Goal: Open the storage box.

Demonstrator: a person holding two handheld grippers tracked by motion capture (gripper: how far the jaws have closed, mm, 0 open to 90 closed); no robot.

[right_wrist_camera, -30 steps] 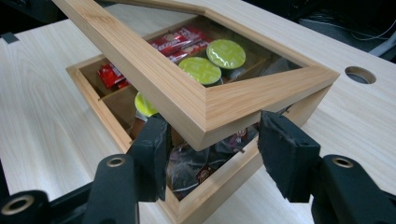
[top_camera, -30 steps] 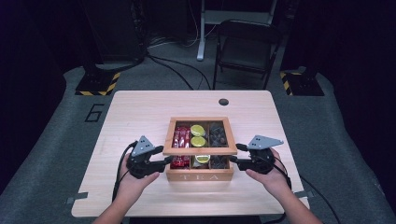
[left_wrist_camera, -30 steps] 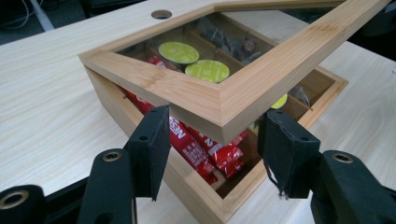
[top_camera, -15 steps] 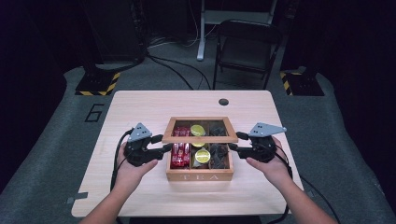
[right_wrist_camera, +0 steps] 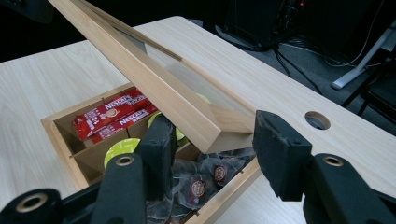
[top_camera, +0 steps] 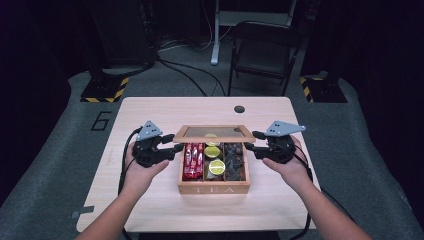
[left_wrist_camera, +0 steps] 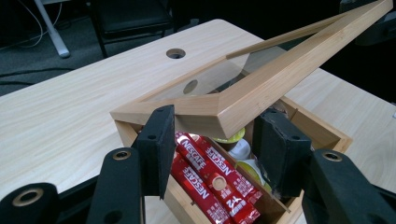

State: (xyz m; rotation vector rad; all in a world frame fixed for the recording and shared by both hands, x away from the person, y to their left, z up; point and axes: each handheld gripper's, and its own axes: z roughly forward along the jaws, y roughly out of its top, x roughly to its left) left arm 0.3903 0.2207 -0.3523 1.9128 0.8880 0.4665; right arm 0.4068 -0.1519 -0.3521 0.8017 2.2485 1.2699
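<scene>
While the wooden tea box [top_camera: 214,188] sits on the near middle of the light wooden table [top_camera: 150,112], its glass-paned lid [top_camera: 214,132] stands part-raised, hinged along the far edge and tilted up over the compartments. In the left compartment lie red Nescafé sachets [top_camera: 192,161]; the middle one holds capsules with lime-green tops [top_camera: 216,167]; the right one holds dark wrapped tea bags [top_camera: 234,162].

Seen from the left gripper view, the lid's [left_wrist_camera: 243,95] front-left corner sits between the two black jaws of the left gripper [left_wrist_camera: 215,140], which stand spread wide; the near jaw looks to lie against the lid frame's underside, while the other sits apart from the wood, down beside the capsules [left_wrist_camera: 238,148] and sachets [left_wrist_camera: 210,179]. Whether either pad truly presses the frame cannot be told.

From the right gripper view, the lid's [right_wrist_camera: 154,88] front-right corner likewise lies between the jaws of the right gripper [right_wrist_camera: 212,144], also wide apart, one jaw under the frame and the other clear of it to the outside. Below are the tea bags [right_wrist_camera: 201,184], a capsule [right_wrist_camera: 122,148] and the sachets [right_wrist_camera: 112,114].

In the high view, the left gripper [top_camera: 172,144] and right gripper [top_camera: 252,141] flank the box at lid height, each held in a hand, cables trailing back. A round hole [top_camera: 239,109] marks the table's far side, and a dark folding chair [top_camera: 262,47] stands on the grey floor beyond.
</scene>
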